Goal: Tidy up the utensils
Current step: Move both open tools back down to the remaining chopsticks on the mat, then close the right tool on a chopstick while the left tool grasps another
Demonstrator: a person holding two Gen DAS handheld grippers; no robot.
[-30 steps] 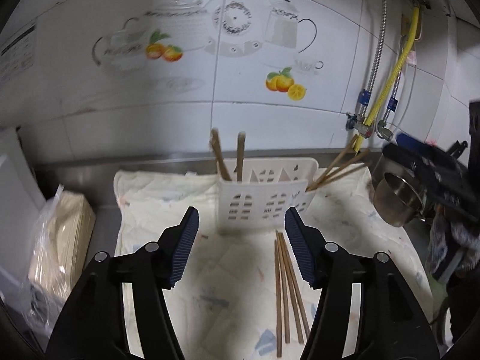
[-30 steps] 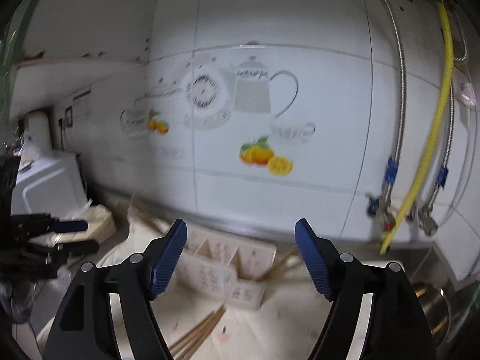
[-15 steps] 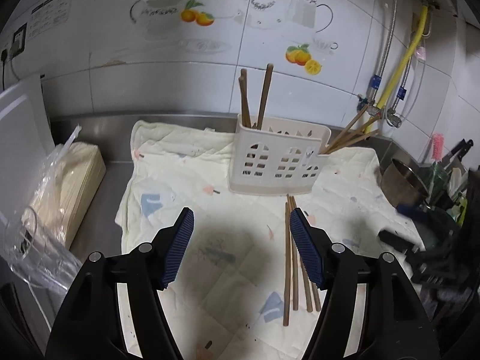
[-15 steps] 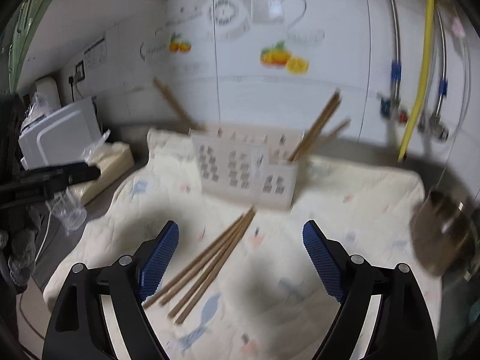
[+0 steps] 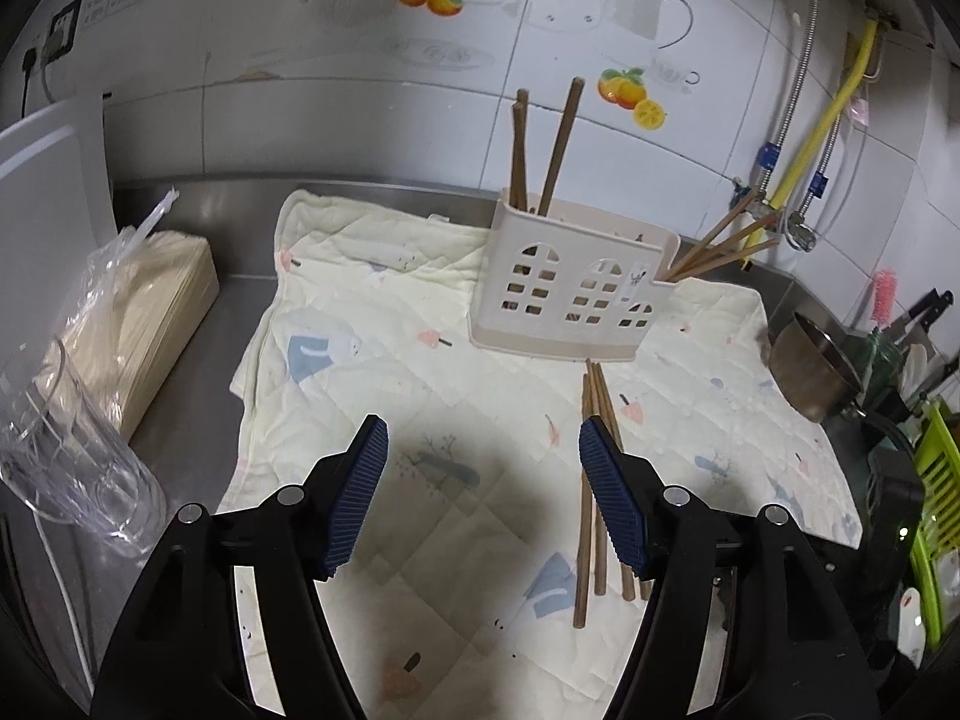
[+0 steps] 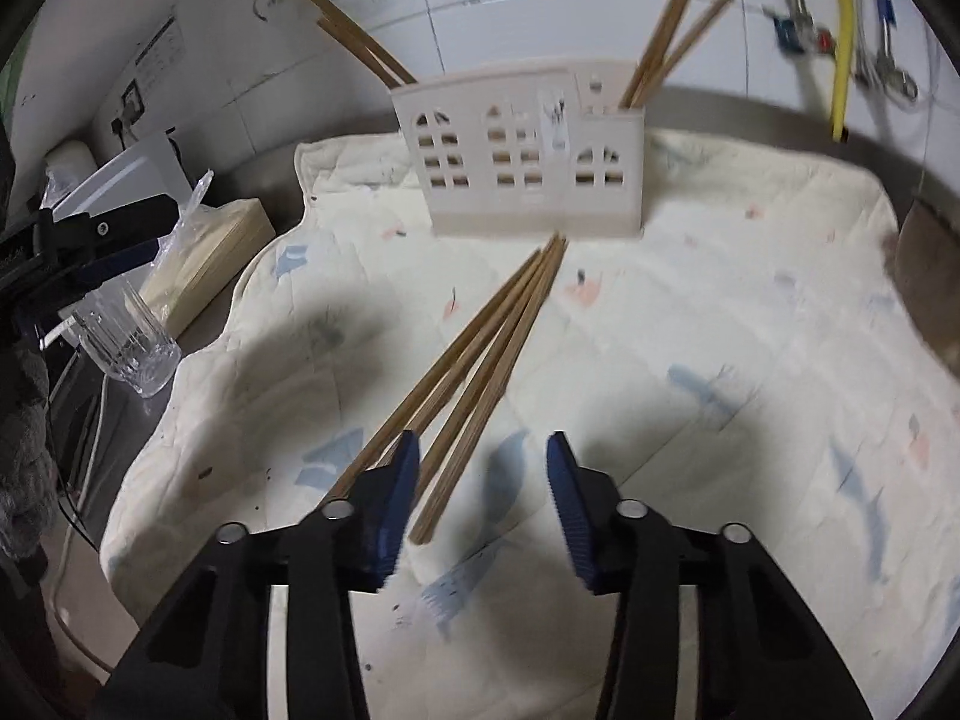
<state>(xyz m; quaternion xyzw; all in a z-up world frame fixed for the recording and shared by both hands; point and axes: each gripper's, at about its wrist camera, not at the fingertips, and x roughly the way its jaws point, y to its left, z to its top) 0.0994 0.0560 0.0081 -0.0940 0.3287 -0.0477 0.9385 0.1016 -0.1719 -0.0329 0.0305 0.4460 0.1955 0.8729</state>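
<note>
A white slotted utensil holder [image 5: 570, 288] stands on a pale quilted cloth [image 5: 372, 372], also in the right wrist view [image 6: 528, 162]. Brown chopsticks stand in its left [image 5: 543, 144] and right [image 5: 720, 246] ends. Several loose chopsticks [image 5: 594, 480] lie on the cloth in front of it, also in the right wrist view [image 6: 480, 372]. My left gripper [image 5: 483, 498] is open and empty above the cloth. My right gripper [image 6: 480, 501] is open, low over the near ends of the loose chopsticks, which lie partly between its fingers.
A clear glass [image 5: 66, 468] and a bagged stack of pale sheets [image 5: 138, 324] sit at the left on the steel counter. A metal pot [image 5: 816, 372] and a green rack [image 5: 936, 480] are at the right. A tiled wall with pipes stands behind.
Both grippers have pulled back and tilted down. My right gripper has dropped close to the near ends of the loose chopsticks and its jaws have narrowed. The left stays open.
</note>
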